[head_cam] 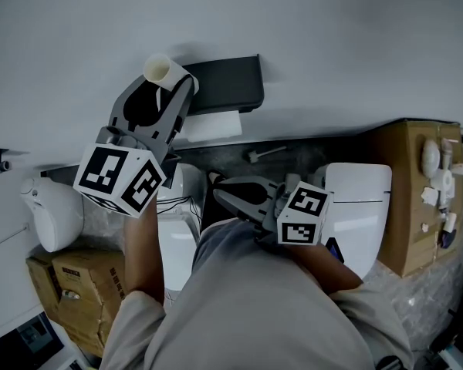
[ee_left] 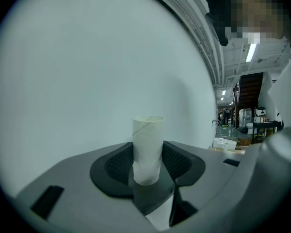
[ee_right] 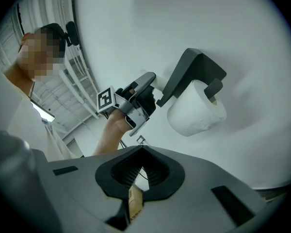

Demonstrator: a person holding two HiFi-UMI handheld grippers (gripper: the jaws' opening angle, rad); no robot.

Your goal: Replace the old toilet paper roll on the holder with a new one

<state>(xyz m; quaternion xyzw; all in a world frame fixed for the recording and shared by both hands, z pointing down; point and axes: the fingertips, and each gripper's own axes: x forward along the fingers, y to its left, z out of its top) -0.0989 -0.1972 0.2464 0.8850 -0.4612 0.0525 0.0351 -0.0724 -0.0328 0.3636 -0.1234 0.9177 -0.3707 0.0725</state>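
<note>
Cardboard tube (ee_left: 148, 147), bare of paper, stands clamped at its lower end between the fingers (ee_left: 115, 166) of the left gripper (ee_left: 148, 171), just left of the holder (head_cam: 225, 83) on the wall (head_cam: 332, 37). 1 full paper roll (ee_right: 196, 109) hangs on the holder. The right gripper (ee_right: 140, 171) sits lower and nearer, fingers together on nothing. The tube looks light and thin-walled, so easily crushed; a gentle hold across its middle should suit.

Nothing legible showed anywhere, whether word, brand or number. The cardboard boxes (head_cam: 81, 272) at lower left carried a printed label (head_cam: 68, 293) — too small and dark to read. The left marker cube (head_cam: 119, 179) and the right marker cube (head_cam: 305, 213) bore only black-and-white square patterns — no letters.
</note>
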